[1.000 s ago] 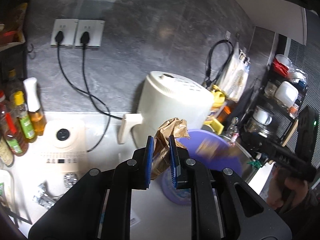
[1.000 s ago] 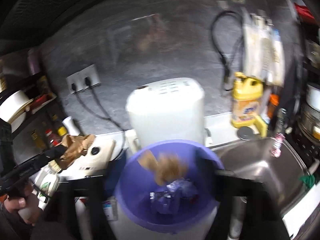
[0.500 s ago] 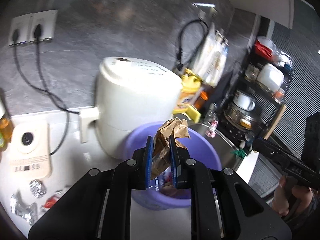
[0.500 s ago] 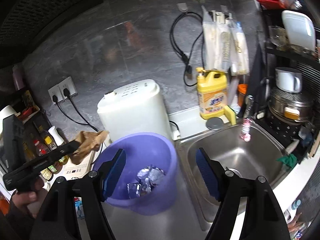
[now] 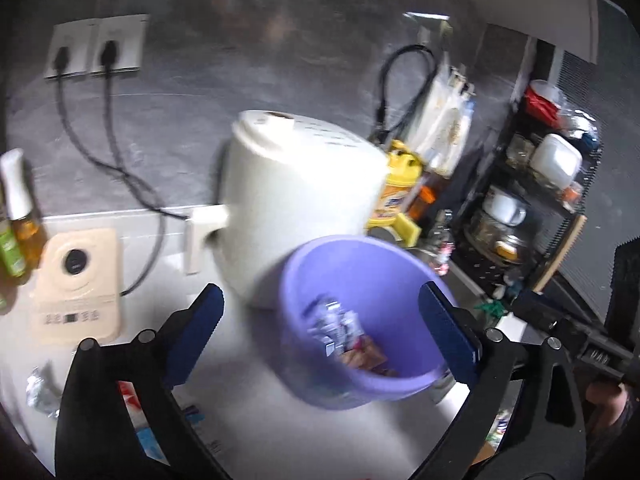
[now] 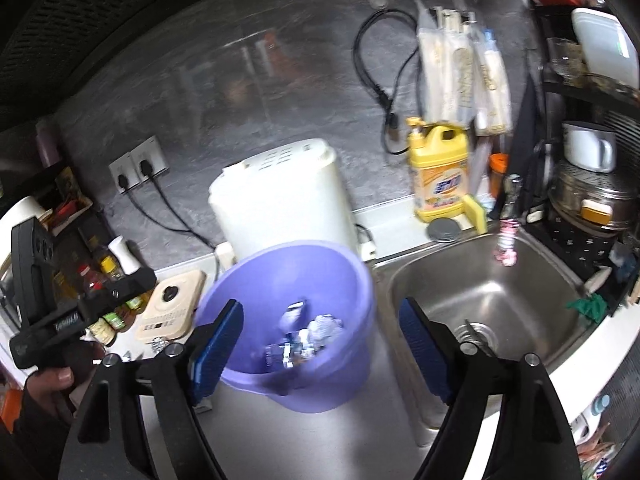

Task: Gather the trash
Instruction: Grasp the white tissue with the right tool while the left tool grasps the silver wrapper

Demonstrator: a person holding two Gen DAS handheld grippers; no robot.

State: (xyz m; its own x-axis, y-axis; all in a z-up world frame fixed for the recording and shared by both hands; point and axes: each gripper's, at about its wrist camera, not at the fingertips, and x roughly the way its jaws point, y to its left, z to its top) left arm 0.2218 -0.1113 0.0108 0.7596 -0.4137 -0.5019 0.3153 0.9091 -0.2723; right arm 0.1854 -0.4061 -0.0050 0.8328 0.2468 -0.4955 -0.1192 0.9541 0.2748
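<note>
A purple plastic bin stands on the counter in front of a white appliance; it also shows in the right wrist view. Inside lie crumpled foil and brown paper. My left gripper is open and empty above the bin's near rim. My right gripper is open and empty, also over the bin. More foil scraps lie on the counter at the lower left.
A steel sink lies right of the bin, with a yellow detergent bottle behind it. A beige scale and sauce bottles are at the left. A black dish rack stands at the right.
My left gripper has opened and the brown paper it held now lies in the purple bin. My right gripper stays open.
</note>
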